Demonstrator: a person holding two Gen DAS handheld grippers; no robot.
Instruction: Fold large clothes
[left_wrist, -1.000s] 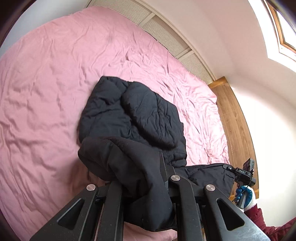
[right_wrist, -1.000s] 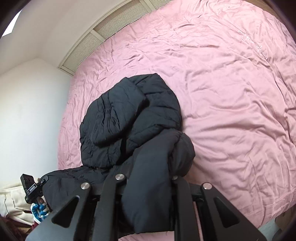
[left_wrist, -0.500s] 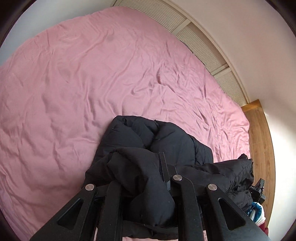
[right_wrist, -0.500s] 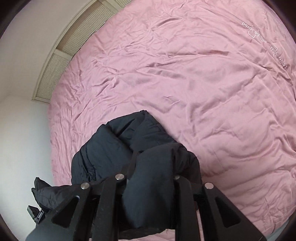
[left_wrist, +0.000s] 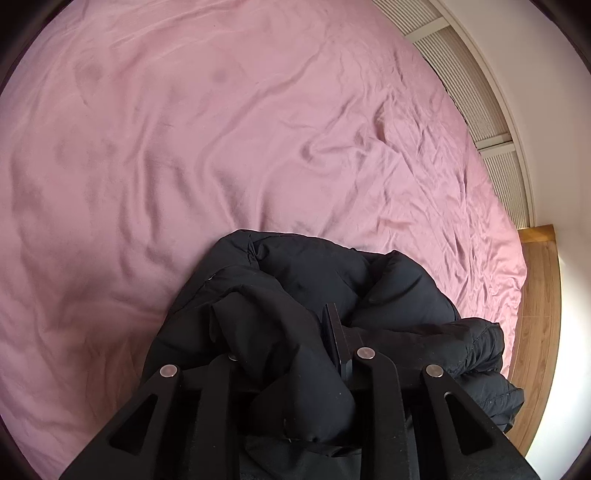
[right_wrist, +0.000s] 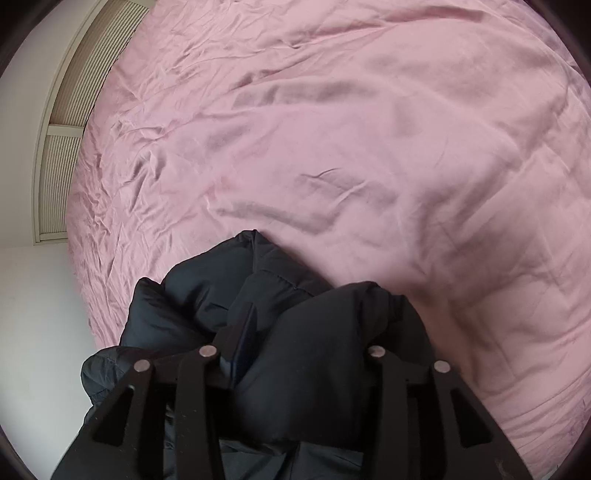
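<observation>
We find a black puffer jacket (left_wrist: 314, 280) bunched on a pink bedsheet (left_wrist: 184, 147). It lies directly ahead of and beneath both grippers, at the near edge of the bed.

Left gripper (left_wrist: 291, 332): jaws opening, set narrow. A thick fold of the jacket sits between them and bulges back over the finger bases. We see one finger (left_wrist: 334, 332) edge-on against the fabric; the other is buried under the fold. We cannot confirm whether the pads press on the cloth.

Right gripper (right_wrist: 306, 325): jaws opening, set wider than the left. A padded roll of jacket fills the gap between them. One finger (right_wrist: 242, 332) shows on the left of that roll, lying along it; the other is hidden by fabric.

Beyond the jacket, ahead of both grippers, the sheet runs wrinkled and bare to a slatted white panel (right_wrist: 64, 155) at the far wall. To the right of the left gripper we note a strip of wooden floor (left_wrist: 535, 302) past the bed's edge, with the jacket's far end near it.
</observation>
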